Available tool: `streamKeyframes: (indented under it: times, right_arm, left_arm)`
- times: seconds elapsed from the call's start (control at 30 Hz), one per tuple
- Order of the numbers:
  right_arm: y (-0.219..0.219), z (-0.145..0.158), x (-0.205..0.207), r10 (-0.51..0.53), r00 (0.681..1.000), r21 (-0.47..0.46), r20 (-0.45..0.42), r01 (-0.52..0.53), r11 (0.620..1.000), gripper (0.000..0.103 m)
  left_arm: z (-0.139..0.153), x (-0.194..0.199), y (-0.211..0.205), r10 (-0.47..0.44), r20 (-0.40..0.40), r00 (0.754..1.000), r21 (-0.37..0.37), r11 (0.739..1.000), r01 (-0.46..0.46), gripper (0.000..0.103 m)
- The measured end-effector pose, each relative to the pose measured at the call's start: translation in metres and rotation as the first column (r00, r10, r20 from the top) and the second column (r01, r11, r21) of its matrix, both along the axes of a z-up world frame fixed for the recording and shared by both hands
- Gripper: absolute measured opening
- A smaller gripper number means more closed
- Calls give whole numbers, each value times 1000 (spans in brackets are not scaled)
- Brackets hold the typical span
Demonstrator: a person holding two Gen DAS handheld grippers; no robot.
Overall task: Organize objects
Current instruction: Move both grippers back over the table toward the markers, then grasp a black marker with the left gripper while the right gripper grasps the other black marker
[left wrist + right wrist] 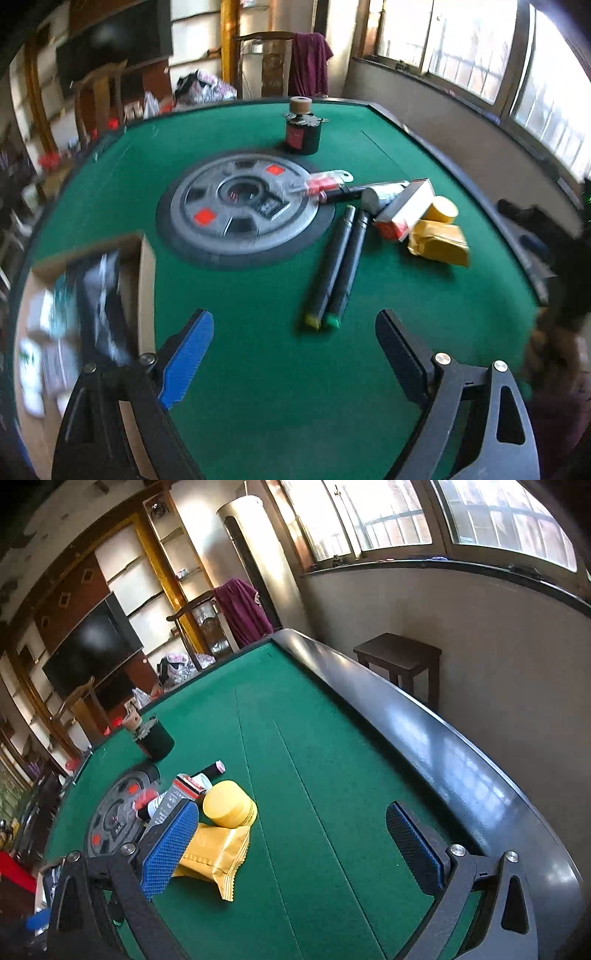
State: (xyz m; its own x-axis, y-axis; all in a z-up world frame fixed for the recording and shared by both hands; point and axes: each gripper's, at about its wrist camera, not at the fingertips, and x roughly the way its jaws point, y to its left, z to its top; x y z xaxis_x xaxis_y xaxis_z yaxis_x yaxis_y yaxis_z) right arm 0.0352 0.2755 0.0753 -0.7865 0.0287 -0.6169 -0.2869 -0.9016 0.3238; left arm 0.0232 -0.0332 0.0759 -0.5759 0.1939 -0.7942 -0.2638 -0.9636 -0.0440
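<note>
Left gripper (294, 328): two black frame arms w/ triangular cut-outs, round silver screws at the joints. One finger (186, 360) has a bright blue ribbed pad; the other finger (400, 356) looks black, pad side not visible. Right gripper (291, 843): same black frame, faint carbon-weave sheen, silver screws, triangular slots. Both fingers carry blue pads (170, 849) w/ a fine bumpy grid texture. No cables or markings visible. Blurred hand at the left view's right edge.
</note>
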Motion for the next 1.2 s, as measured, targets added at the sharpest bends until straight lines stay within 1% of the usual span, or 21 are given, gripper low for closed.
streamKeyframes:
  times: [0.03,0.1,0.17,0.23,0.27,0.33,0.37,0.4,0.5,0.57,0.7,0.8,0.97,1.07,1.1,1.13,1.2]
  right_arm:
    - [0,0,1,11,1000,-11,-2,-11,1000,103]
    - [-1,-1,0,28,1000,-19,4,-28,999,103]
    - [-4,-2,-3,49,999,-14,11,-49,999,103]
    - [-9,-1,-3,68,998,-1,11,-68,998,103]
    - [-12,0,-3,75,997,10,7,-75,997,103]
    - [-17,3,-1,84,996,35,-3,-83,996,103]
    - [-20,5,-1,86,996,50,-9,-85,995,103]
    - [-22,7,0,89,996,64,-15,-88,994,103]
    - [-26,9,-1,101,995,89,-20,-98,991,103]
    - [-28,9,-3,108,994,94,-16,-106,990,103]
    - [-28,8,-4,112,994,90,-10,-111,990,103]
    - [-29,7,-5,113,994,94,-9,-112,989,103]
    - [-31,5,-8,123,992,98,4,-123,988,103]
    - [-33,5,-9,133,991,93,9,-134,987,103]
    - [-34,4,-9,137,991,93,9,-137,986,103]
    - [-35,4,-9,139,990,95,9,-140,986,103]
    - [-37,5,-8,144,990,98,8,-144,985,103]
  left_arm:
    - [-5,-9,8,-3,-5,1000,-30,1000,3,89]
    - [-11,-20,13,-4,-14,1000,-67,998,3,89]
    - [-17,-31,21,-25,-12,1000,-83,996,24,89]
    - [-23,-38,27,-53,-9,999,-100,994,51,85]
    - [-26,-41,32,-73,-7,997,-121,990,72,83]
    - [-33,-47,39,-108,7,994,-148,983,108,66]
    - [-37,-51,41,-121,22,992,-145,982,123,64]
    - [-38,-53,40,-132,25,991,-124,983,134,62]
    - [-37,-56,40,-137,22,990,-121,983,139,62]
    - [-37,-57,38,-144,30,989,-108,983,146,62]
    - [-37,-62,39,-150,29,988,-106,983,152,61]
    - [-37,-72,41,-161,50,986,-74,984,164,54]
    - [-39,-75,32,-152,47,987,-86,984,156,53]
    - [-50,-73,34,-157,53,986,-164,973,163,54]
    - [-49,-71,34,-163,37,986,-159,973,167,54]
    - [-49,-72,34,-163,51,985,-154,973,169,54]
    - [-44,-70,32,-159,32,987,-126,979,162,54]
